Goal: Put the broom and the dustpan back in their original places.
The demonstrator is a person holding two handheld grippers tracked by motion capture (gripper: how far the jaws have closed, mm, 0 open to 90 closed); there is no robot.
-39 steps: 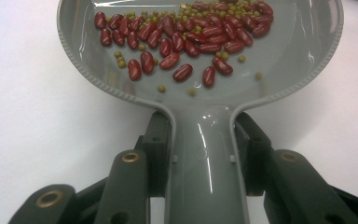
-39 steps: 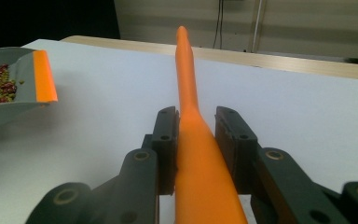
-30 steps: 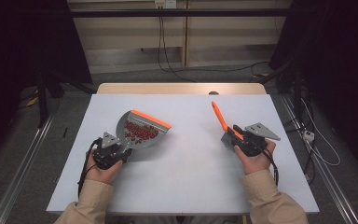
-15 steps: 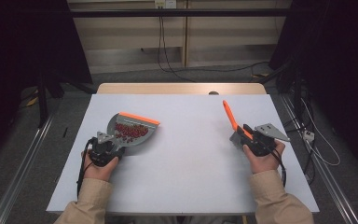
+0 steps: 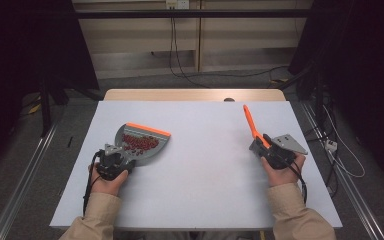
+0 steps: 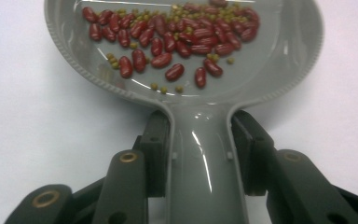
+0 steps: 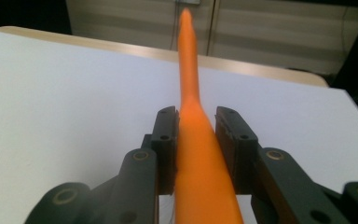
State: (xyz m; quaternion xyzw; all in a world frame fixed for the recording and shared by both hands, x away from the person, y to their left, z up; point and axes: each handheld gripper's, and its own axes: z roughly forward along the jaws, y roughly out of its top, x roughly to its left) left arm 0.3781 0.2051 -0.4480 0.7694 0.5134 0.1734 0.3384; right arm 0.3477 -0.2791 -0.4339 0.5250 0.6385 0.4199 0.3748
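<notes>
Grey plastic dustpan [image 5: 142, 141] sits at nine o'clock on the white table [image 5: 205, 165] from above, my left gripper [image 5: 114, 161] clamped on its handle; my right gripper [image 5: 275, 151] at three o'clock pinches the orange brush [image 5: 250, 121]. Bare table lies between them, edges well off.

Left gripper view: loose beans [image 6: 177, 39] would roll, so I'd keep the stiff, light pan level.

Right gripper view: the smooth brush [image 7: 193, 121] handle looks slippery; my jaws squeeze its thick part.
</notes>
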